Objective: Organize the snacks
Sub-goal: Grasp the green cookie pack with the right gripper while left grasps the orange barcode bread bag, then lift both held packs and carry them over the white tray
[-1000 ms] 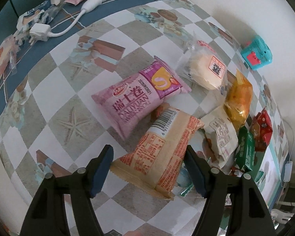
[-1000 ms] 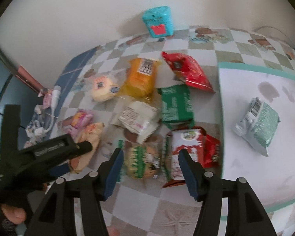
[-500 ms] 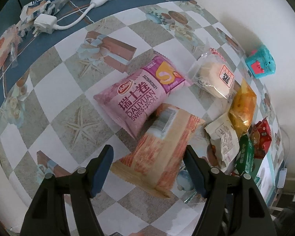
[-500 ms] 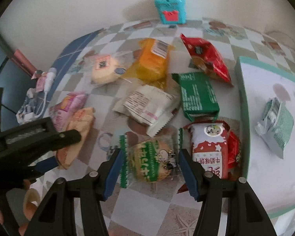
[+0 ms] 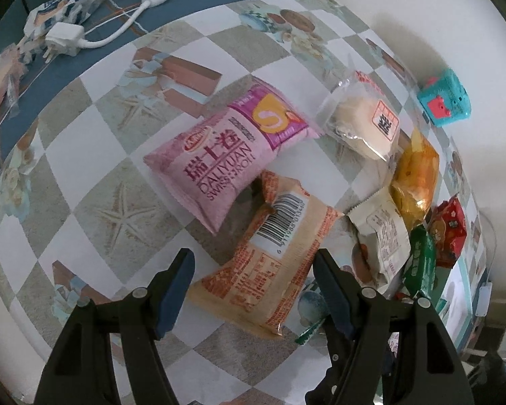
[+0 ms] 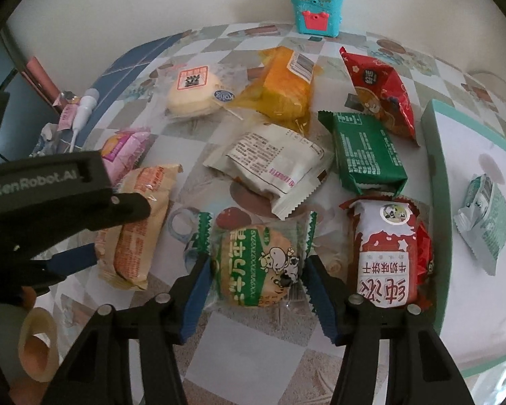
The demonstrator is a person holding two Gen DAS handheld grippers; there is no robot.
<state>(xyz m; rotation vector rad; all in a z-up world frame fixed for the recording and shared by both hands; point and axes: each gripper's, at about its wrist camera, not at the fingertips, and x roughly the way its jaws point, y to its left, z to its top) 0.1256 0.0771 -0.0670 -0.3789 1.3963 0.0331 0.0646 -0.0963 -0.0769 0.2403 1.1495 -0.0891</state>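
Observation:
Snack packets lie on a checked tablecloth. My left gripper point(image 5: 253, 270) is shut on an orange-beige packet point(image 5: 273, 256), its pads against both long sides; the packet's far end buckles against a pink Swiss-roll packet point(image 5: 226, 162). The right wrist view shows that left gripper point(image 6: 84, 236) over the same packet point(image 6: 135, 233). My right gripper point(image 6: 258, 270) straddles a round green biscuit packet point(image 6: 256, 263). Its jaws are closing, the pads at the loose film beside the biscuit. A white tray with a teal rim point(image 6: 437, 175) holds a pale green packet point(image 6: 485, 216).
Around the biscuit packet lie a red-and-white milk packet point(image 6: 384, 256), a dark green packet point(image 6: 364, 152), a white packet point(image 6: 270, 165), a yellow one point(image 6: 283, 91), a red one point(image 6: 381, 91) and a bun point(image 6: 192, 94). A teal toy box point(image 6: 317, 10) stands by the wall. A charger point(image 5: 64, 37) lies far left.
The right gripper has come down and forward onto the green biscuit packet, and its jaws have narrowed. The orange-beige packet's far end has buckled up in the left gripper.

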